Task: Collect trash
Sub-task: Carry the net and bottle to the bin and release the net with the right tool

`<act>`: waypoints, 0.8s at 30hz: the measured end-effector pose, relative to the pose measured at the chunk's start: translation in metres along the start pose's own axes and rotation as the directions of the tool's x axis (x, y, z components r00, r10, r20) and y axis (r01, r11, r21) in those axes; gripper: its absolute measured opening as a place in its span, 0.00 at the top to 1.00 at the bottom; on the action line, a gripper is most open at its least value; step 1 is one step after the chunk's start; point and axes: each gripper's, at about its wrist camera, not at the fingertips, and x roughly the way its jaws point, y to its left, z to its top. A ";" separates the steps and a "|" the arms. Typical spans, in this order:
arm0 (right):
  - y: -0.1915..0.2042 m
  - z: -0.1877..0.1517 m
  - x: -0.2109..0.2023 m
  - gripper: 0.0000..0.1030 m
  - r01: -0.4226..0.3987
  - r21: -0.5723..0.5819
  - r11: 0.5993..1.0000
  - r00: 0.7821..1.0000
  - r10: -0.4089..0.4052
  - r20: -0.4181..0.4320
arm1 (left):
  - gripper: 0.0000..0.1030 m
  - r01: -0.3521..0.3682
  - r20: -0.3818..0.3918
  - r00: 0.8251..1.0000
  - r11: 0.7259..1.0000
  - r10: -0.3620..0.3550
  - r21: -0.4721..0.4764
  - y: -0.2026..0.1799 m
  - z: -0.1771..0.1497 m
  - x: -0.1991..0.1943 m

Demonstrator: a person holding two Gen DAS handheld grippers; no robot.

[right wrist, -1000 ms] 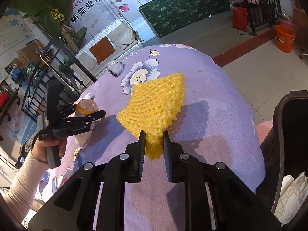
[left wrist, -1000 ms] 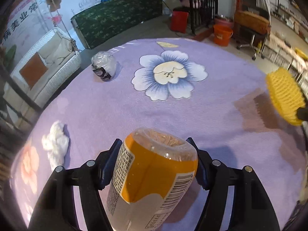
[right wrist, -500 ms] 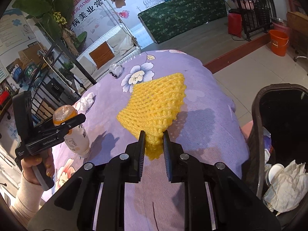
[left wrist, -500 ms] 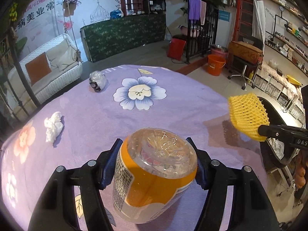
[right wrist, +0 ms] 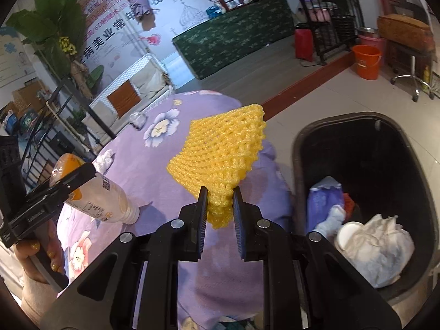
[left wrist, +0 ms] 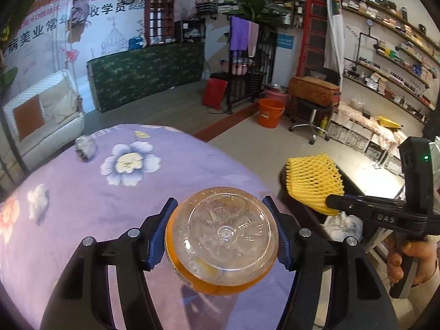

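The left gripper (left wrist: 222,231) fingers (left wrist: 161,233) are closing on an orange-labelled bottle (left wrist: 220,243) held above the purple tabletop (left wrist: 82,192). The right gripper (right wrist: 219,209) fingers, narrow, pinch a yellow foam net (right wrist: 222,154), with the black trash bin (right wrist: 302,148) at three o'clock.

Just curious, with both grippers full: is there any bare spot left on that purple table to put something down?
Plenty. The purple tablecloth lies bare between the blue flower print, the white tissue wad and the held juice bottle. The crumpled plastic wrap sits near the far edge. The black bin is crowded.
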 end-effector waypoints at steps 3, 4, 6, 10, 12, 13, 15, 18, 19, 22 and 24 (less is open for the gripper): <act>-0.021 -0.002 -0.015 0.82 0.049 0.026 0.998 0.998 -0.050 0.023 | 0.40 0.047 0.012 0.999 0.999 -0.047 -0.002 -0.020 0.005 0.008; -0.028 -0.003 -0.019 0.82 0.066 0.033 0.997 0.997 -0.067 0.030 | 0.40 0.070 0.015 0.997 0.998 -0.070 -0.001 -0.028 0.008 0.011; -0.043 -0.005 -0.029 0.82 0.112 0.047 0.993 0.992 -0.114 0.045 | 0.40 0.095 0.028 0.995 0.995 -0.095 0.009 -0.042 0.012 0.015; -0.075 -0.009 -0.043 0.82 0.201 0.080 0.976 0.977 -0.205 0.053 | 0.40 0.150 0.040 0.988 0.988 -0.152 0.043 -0.067 0.020 0.022; -0.092 -0.013 -0.044 0.82 0.228 0.102 0.968 0.972 -0.232 0.034 | 0.40 0.175 0.040 0.983 0.983 -0.177 0.056 -0.080 0.023 0.026; -0.101 -0.015 -0.043 0.82 0.243 0.115 0.963 0.969 -0.247 0.022 | 0.40 0.186 0.040 0.981 0.981 -0.189 0.062 -0.086 0.024 0.029; -0.114 -0.020 -0.039 0.81 0.268 0.136 0.954 0.963 -0.269 -0.007 | 0.40 0.211 0.035 0.976 0.975 -0.214 0.070 -0.097 0.027 0.036; -0.130 -0.028 -0.029 0.77 0.302 0.160 0.940 0.953 -0.299 -0.044 | 0.40 0.233 0.031 0.971 0.969 -0.237 0.083 -0.109 0.027 0.041; -0.134 -0.031 -0.026 0.72 0.311 0.171 0.935 0.950 -0.307 -0.054 | 0.40 0.240 0.030 0.970 0.967 -0.243 0.088 -0.114 0.027 0.043; -0.147 -0.038 -0.020 0.49 0.326 0.217 0.920 0.945 -0.318 -0.074 | 0.40 0.256 0.023 0.966 0.963 -0.259 0.088 -0.123 0.029 0.046; -0.153 -0.042 -0.025 0.39 0.330 0.242 0.913 0.944 -0.325 -0.058 | 0.40 0.264 0.020 0.964 0.961 -0.266 0.082 -0.127 0.030 0.050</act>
